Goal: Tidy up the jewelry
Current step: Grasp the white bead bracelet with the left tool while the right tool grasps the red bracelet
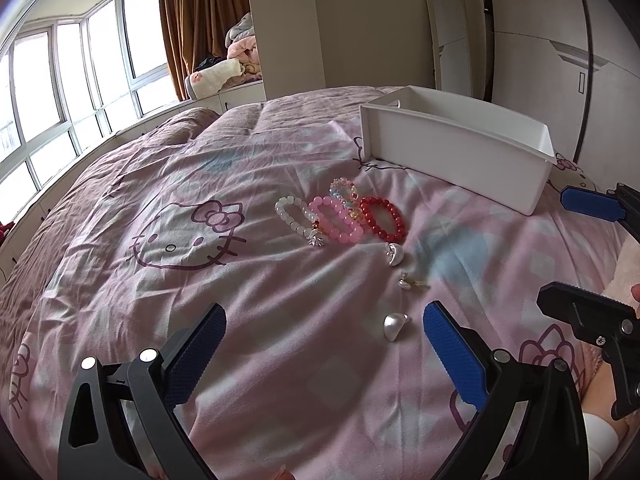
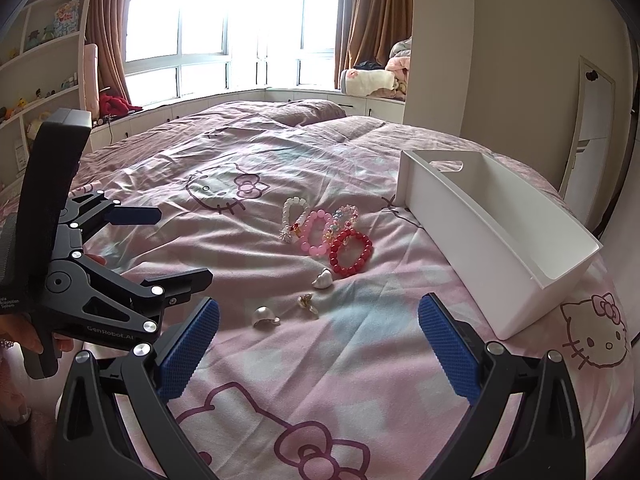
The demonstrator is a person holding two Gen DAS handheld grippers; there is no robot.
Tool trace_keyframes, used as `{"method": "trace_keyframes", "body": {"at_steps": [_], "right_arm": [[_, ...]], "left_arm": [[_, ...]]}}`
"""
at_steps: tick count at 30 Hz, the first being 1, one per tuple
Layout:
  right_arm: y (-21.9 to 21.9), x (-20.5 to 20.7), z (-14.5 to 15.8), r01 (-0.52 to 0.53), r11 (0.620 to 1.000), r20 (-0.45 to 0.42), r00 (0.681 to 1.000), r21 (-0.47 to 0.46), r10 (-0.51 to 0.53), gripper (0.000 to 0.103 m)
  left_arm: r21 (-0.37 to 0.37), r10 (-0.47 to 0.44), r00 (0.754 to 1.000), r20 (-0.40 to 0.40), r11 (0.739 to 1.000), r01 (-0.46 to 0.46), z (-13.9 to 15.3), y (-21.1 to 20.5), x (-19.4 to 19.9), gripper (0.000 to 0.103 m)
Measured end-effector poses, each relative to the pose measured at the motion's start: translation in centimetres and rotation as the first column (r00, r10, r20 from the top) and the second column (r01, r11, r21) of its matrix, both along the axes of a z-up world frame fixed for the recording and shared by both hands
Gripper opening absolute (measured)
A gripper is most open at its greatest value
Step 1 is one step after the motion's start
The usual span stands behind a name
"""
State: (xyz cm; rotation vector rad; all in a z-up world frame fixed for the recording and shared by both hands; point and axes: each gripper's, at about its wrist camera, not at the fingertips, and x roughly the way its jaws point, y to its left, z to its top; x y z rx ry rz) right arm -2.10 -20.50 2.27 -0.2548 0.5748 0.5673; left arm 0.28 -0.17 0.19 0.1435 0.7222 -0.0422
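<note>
Left wrist view shows nothing sorted yet: the white bin (image 1: pixel 460 148) looks empty, while the bracelets (image 1: pixel 340 216) and three pearly earrings (image 1: pixel 395 326) lie loose on the bed (image 1: pixel 160 300) just before it. Both the left tool (image 1: pixel 324 344) and right tool (image 2: pixel 318 340) hover spread wide, holding nothing, so I'd say every piece is left to move.

A home bedroom: cartoon-print bed (image 2: pixel 280 160), curtained window (image 2: pixel 224 20).
</note>
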Motion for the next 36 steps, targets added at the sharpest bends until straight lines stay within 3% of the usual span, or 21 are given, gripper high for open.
{"method": "trace_keyframes", "body": {"at_steps": [13, 22, 27, 33, 36], "right_arm": [[0.3, 1.3, 0.7, 0.024, 1.000, -0.009, 1.000, -0.008, -0.024, 0.098], [2.6, 5.3, 0.7, -0.035, 0.996, -0.038, 0.999, -0.080, 0.032, 0.097], [3.1, 7.8, 0.7, -0.046, 0.997, -0.035, 0.998, -0.070, 0.043, 0.097], [3.1, 12.6, -0.8, -0.021, 1.000, -0.132, 0.991, -0.006, 0.020, 0.097], [3.0, 14.8, -2.3, 0.006, 1.000, -0.186, 0.983, 0.003, -0.006, 0.090]], "left_arm": [[-0.017, 0.072, 0.997, -0.009, 0.997, -0.072, 0.1, 1.5, 1.7, 0.100], [-0.081, 0.074, 0.997, -0.005, 0.994, -0.074, 0.6, 2.9, 6.8, 0.100], [-0.120, 0.054, 0.998, 0.015, 0.991, -0.052, 1.0, 3.4, 10.2, 0.100], [-0.195, 0.029, 0.999, -0.025, 0.980, -0.033, -0.3, 5.1, 13.9, 0.100], [-0.200, 0.054, 0.997, -0.054, 0.978, -0.064, -1.3, 6.2, 15.4, 0.100]]}}
